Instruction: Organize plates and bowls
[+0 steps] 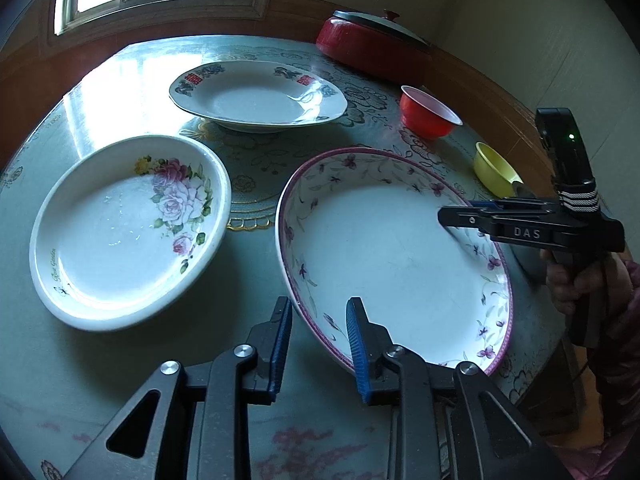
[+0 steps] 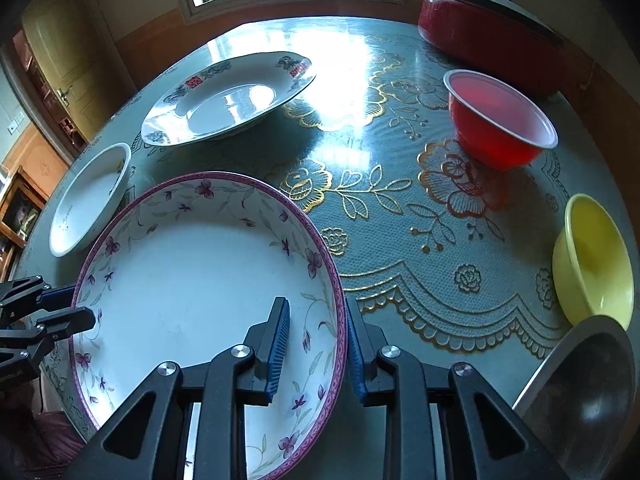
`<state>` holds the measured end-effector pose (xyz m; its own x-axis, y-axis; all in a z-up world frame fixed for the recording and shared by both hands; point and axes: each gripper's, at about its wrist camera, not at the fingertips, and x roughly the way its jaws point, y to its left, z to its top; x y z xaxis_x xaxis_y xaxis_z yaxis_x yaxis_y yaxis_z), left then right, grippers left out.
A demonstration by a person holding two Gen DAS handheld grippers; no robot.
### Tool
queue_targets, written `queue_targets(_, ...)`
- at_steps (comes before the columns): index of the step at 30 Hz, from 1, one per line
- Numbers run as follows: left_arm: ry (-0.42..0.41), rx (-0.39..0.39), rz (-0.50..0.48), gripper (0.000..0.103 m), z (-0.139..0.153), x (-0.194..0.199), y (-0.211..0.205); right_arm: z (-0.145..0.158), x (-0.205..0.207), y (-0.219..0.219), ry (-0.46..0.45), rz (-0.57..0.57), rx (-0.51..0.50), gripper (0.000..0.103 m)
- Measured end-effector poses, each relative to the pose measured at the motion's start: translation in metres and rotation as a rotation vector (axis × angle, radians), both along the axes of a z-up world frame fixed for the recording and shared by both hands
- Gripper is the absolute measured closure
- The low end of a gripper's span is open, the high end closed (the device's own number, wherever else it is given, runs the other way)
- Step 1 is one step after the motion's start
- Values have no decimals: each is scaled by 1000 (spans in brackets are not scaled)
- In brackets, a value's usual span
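Observation:
A large purple-rimmed floral plate (image 1: pixel 392 248) lies on the table in front of both grippers; it also shows in the right wrist view (image 2: pixel 192 276). My left gripper (image 1: pixel 320 320) is open, its jaws straddling the plate's near-left rim without closing on it. My right gripper (image 2: pixel 316 324) is open with the plate's right rim between its jaws; it shows from the side in the left wrist view (image 1: pixel 452 214). A rose plate (image 1: pixel 128 232) sits left, a red-character plate (image 1: pixel 256 96) behind. A red bowl (image 2: pixel 500 120) and a yellow bowl (image 2: pixel 592 260) stand right.
A red lidded pot (image 1: pixel 372 44) stands at the table's far right by the wall. A metal bowl (image 2: pixel 588 392) sits at the near right edge in the right wrist view. The round table (image 2: pixel 400 216) has a patterned cover. A window is behind.

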<state>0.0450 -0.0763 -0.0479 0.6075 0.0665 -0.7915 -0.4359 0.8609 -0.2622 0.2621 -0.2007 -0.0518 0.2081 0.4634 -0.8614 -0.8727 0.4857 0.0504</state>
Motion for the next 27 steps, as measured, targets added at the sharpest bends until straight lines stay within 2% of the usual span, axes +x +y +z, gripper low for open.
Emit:
queue_targets(5,61,77,21,80,-2,20,-4,1,1,-13,-15,-47,13,77)
queue_targets(10,79,75,45,80,-4,37,2,2,-2,-21,-56,-55,16,77)
queue_targets(14,95,91,14,80,-3,44,-5,3,-2,-21,-98,-88,-4,77)
queue_targets(17,93,95,-16,82,0,37,-7,2,-3,-16,-91,-112,-21,74)
queue_targets(22,58,97,-96,80,2,20,-8,1,-14,-13,-89,-143,-30,73)
queue_targets(27,51,109,-97,80,2,22,-5,0,-17,-10,-107,-191,-27,72)
